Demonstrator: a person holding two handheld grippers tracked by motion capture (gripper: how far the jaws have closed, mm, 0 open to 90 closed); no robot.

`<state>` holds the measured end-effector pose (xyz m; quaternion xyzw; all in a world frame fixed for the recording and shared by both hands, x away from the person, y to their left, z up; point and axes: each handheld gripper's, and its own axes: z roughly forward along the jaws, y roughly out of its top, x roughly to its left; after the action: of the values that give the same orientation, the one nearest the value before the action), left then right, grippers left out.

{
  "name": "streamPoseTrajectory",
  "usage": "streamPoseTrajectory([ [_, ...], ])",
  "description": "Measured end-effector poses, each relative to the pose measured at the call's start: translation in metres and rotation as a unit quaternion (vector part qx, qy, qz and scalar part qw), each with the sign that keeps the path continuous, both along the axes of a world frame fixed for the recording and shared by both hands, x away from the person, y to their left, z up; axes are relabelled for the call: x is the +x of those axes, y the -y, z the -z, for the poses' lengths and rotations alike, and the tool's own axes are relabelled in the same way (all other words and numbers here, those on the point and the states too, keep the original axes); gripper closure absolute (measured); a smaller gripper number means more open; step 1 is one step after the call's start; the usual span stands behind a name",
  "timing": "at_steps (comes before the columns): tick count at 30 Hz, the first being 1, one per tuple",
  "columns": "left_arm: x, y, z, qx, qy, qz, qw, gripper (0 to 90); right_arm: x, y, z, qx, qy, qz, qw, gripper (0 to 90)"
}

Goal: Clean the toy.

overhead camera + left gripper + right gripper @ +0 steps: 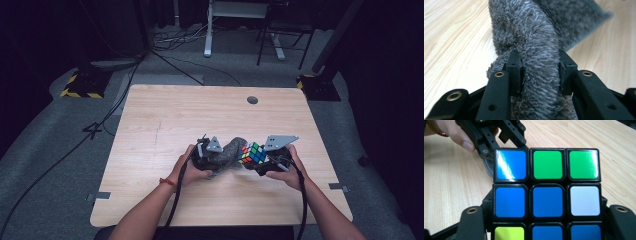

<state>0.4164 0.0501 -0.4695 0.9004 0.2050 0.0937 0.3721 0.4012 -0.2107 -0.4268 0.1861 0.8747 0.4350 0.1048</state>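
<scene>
A grey fluffy cloth [229, 152] is bunched on the wooden table [165, 115] between my two hands. My left gripper [206, 156] is shut on the cloth [534, 57], whose pile bulges between the two black fingertips [515, 68]. Just right of the cloth, my right gripper [267, 161] is shut on a scrambled puzzle cube [252, 153], held a little above the table. In the right gripper view the cube [547, 195] shows a face of blue, green, white and yellow tiles that hides the jaw tips. The left gripper [499, 135] and a thumb appear behind the cube.
A round cable hole [252, 100] sits near the table's far edge. Cables [175, 200] trail from both grippers toward the near edge. Grey carpet, floor cables and a white desk leg [208, 35] lie beyond the table.
</scene>
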Motion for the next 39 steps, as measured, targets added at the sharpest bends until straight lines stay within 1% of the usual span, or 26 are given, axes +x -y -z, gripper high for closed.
streamPoseTrajectory([
  [2, 0.001, -0.003, 0.001, -0.002, -0.009, -0.002, 1.0000, 61.6, 0.001, 0.000, 0.001, -0.004, 0.001, 0.000, 1.0000, 33.7],
  [3, 0.001, -0.004, 0.001, 0.002, -0.009, -0.002, 1.0000, 61.1, 0.001, 0.000, 0.002, -0.004, 0.000, 0.001, 1.0000, 33.7],
  [5, 0.001, -0.007, 0.000, -0.001, -0.012, -0.008, 0.9999, 59.6, 0.002, 0.001, 0.003, -0.007, 0.000, 0.001, 1.0000, 33.7],
  [8, 0.003, -0.012, 0.000, -0.012, -0.020, -0.022, 0.9995, 50.5, 0.003, 0.002, 0.004, -0.009, -0.002, 0.003, 1.0000, 33.7],
  [12, 0.005, -0.015, -0.002, -0.019, -0.022, -0.032, 0.9991, 38.6, 0.004, 0.002, 0.006, -0.013, -0.003, 0.004, 0.9999, 33.7],
  [13, 0.006, -0.017, -0.003, -0.028, -0.024, -0.032, 0.9988, 35.7, 0.004, 0.002, 0.006, -0.015, -0.002, 0.005, 0.9999, 33.7],
  [14, 0.006, -0.018, -0.005, -0.032, -0.023, -0.038, 0.9985, 33.9, 0.004, 0.002, 0.006, -0.016, -0.001, 0.004, 0.9999, 33.7],
  [16, 0.007, -0.020, -0.007, -0.040, -0.017, -0.052, 0.9977, 25.6, 0.005, 0.002, 0.006, -0.016, 0.001, 0.005, 0.9999, 33.7],
  [19, 0.007, -0.025, -0.012, -0.065, -0.016, -0.066, 0.9956, 23.1, 0.005, 0.002, 0.006, -0.018, 0.004, 0.005, 0.9998, 33.7],
  [20, 0.008, -0.027, -0.014, -0.071, -0.018, -0.069, 0.9949, 21.7, 0.004, 0.002, 0.006, -0.019, 0.006, 0.006, 0.9998, 33.7],
  [21, 0.008, -0.029, -0.017, -0.076, -0.017, -0.074, 0.9942, 20.2, 0.004, 0.002, 0.006, -0.021, 0.008, 0.007, 0.9997, 33.7],
  [22, 0.007, -0.030, -0.020, -0.084, -0.011, -0.079, 0.9933, 20.3, 0.004, 0.002, 0.006, -0.021, 0.010, 0.007, 0.9997, 33.7],
  [23, 0.007, -0.032, -0.023, -0.095, -0.007, -0.079, 0.9924, 20.3, 0.004, 0.002, 0.006, -0.021, 0.012, 0.008, 0.9997, 33.6],
  [24, 0.007, -0.033, -0.026, -0.107, -0.011, -0.076, 0.9913, 20.2, 0.004, 0.002, 0.005, -0.021, 0.013, 0.007, 0.9997, 33.7],
  [25, 0.006, -0.034, -0.029, -0.121, -0.017, -0.075, 0.9897, 20.1, 0.004, 0.001, 0.005, -0.022, 0.014, 0.007, 0.9996, 33.7],
  [26, 0.006, -0.034, -0.032, -0.133, -0.018, -0.074, 0.9881, 20.1, 0.003, 0.000, 0.006, -0.025, 0.017, 0.006, 0.9995, 33.7],
  [27, 0.005, -0.034, -0.035, -0.145, -0.024, -0.076, 0.9863, 20.1, 0.003, -0.001, 0.006, -0.027, 0.022, 0.005, 0.9994, 33.7],
  [28, 0.005, -0.034, -0.036, -0.154, -0.030, -0.072, 0.9850, 20.1, 0.003, -0.002, 0.006, -0.028, 0.023, 0.003, 0.9993, 33.7],
  [29, 0.004, -0.033, -0.038, -0.160, -0.032, -0.072, 0.9840, 20.1, 0.002, -0.003, 0.007, -0.031, 0.026, 0.002, 0.9992, 33.7],
  [30, 0.003, -0.032, -0.038, -0.164, -0.033, -0.068, 0.9835, 20.0, 0.002, -0.004, 0.007, -0.032, 0.031, -0.001, 0.9990, 33.7],
  [32, 0.001, -0.028, -0.039, -0.163, -0.041, -0.056, 0.9842, 19.8, 0.000, -0.007, 0.007, -0.036, 0.038, -0.002, 0.9986, 33.7],
  [33, 0.000, -0.025, -0.039, -0.167, -0.046, -0.054, 0.9835, 19.4, -0.001, -0.009, 0.007, -0.043, 0.046, -0.002, 0.9980, 33.7],
  [34, 0.000, -0.023, -0.040, -0.169, -0.048, -0.048, 0.9832, 19.1, -0.002, -0.010, 0.007, -0.050, 0.055, -0.004, 0.9972, 33.7],
  [36, -0.002, -0.019, -0.040, -0.174, -0.057, -0.042, 0.9822, 19.1, -0.003, -0.012, 0.007, -0.052, 0.060, -0.007, 0.9968, 33.7],
  [37, -0.002, -0.017, -0.041, -0.174, -0.060, -0.040, 0.9821, 19.2, -0.003, -0.013, 0.007, -0.054, 0.064, -0.007, 0.9965, 33.7],
  [39, -0.002, -0.014, -0.040, -0.181, -0.068, -0.036, 0.9806, 19.1, -0.003, -0.014, 0.008, -0.055, 0.064, -0.008, 0.9964, 33.7],
])
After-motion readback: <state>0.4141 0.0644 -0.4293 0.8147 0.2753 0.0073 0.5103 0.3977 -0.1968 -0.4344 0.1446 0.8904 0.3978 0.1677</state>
